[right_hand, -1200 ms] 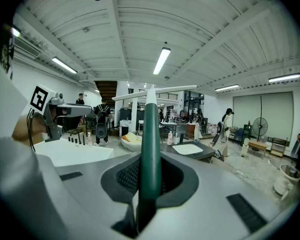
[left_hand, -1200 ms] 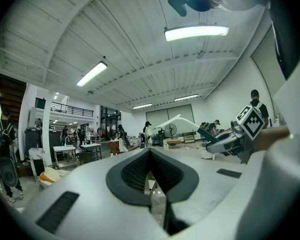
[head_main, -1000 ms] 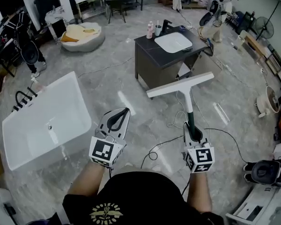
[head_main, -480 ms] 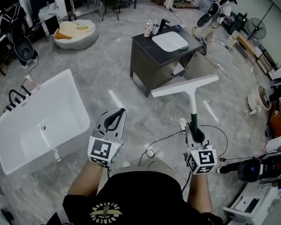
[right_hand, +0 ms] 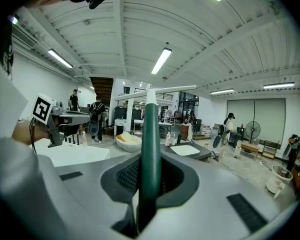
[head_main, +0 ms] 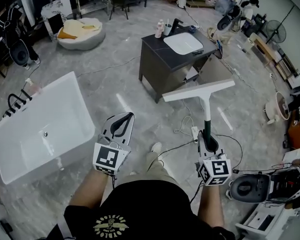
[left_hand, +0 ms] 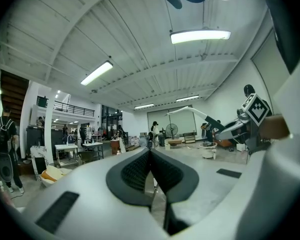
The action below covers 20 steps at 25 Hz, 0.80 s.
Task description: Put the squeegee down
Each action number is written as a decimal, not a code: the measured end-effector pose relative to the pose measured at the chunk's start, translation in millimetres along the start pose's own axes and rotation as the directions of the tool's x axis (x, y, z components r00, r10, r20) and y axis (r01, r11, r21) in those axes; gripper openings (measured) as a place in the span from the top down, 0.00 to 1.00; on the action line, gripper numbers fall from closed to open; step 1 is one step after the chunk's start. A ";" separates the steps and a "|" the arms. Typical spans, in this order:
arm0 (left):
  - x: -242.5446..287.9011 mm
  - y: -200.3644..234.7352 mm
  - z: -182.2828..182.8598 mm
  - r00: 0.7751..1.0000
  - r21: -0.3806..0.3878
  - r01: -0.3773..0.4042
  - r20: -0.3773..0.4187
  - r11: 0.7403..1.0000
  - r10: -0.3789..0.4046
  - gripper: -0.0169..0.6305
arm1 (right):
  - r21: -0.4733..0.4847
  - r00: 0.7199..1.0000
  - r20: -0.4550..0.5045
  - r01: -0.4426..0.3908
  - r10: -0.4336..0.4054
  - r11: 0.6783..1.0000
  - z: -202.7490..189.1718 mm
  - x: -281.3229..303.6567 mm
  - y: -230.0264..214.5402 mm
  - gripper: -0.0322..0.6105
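Open workshop hall with a grey marbled floor (head_main: 115,84). A white bathtub (head_main: 40,129) stands at the left of the head view. A dark desk (head_main: 160,64) with a white basin (head_main: 182,43) set in its top stands further off at centre, with bottles (head_main: 161,29) by the tap. A round cushion (head_main: 80,34) lies beyond the tub, and black cables (head_main: 182,145) trail across the floor near the person's feet.

Left claw (head_main: 123,120): held out level over the floor, beside the near corner of the tub. In the left gripper view its two dark pads are pressed together with nothing between them.

Right claw (head_main: 207,138): held out at the person's right, well apart from the left one. Its jaws are pinching the dark green grip of the squeegee (head_main: 205,106), which runs straight up between the pads in the right gripper view.

The squeegee is off every surface, carried in the air above the floor. Its white stem rises from the green grip to a long white blade set crosswise at the top. In the head view the blade lies just short of the desk's near side and tilts slightly, its right end higher.
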<state>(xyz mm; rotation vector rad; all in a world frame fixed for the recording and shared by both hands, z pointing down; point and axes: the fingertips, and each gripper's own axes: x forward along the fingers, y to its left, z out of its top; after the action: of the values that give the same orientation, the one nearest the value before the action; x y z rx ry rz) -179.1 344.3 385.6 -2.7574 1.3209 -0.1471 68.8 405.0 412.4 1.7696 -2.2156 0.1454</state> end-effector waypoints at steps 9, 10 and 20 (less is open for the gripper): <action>60.9 23.3 -3.9 0.999 0.054 -0.035 0.012 0.998 0.034 0.94 | 0.034 0.999 0.032 -0.034 0.033 0.999 -0.6 71.5 -33.4 0.85; 70.9 26.4 -3.2 0.999 0.055 -0.037 0.016 0.998 0.036 0.94 | 0.037 0.999 0.032 -0.038 0.036 0.999 -0.4 80.2 -38.5 0.85; 180.8 44.9 -16.8 1.000 0.057 -0.007 -0.017 0.998 0.008 0.94 | 0.055 0.998 0.011 -0.059 0.058 0.997 -2.2 166.6 -96.9 0.85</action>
<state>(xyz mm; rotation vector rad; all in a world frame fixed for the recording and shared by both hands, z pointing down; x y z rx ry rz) -103.1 174.7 406.5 -2.7098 1.3100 -0.2044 130.2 227.0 453.2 1.7377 -2.2919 0.2137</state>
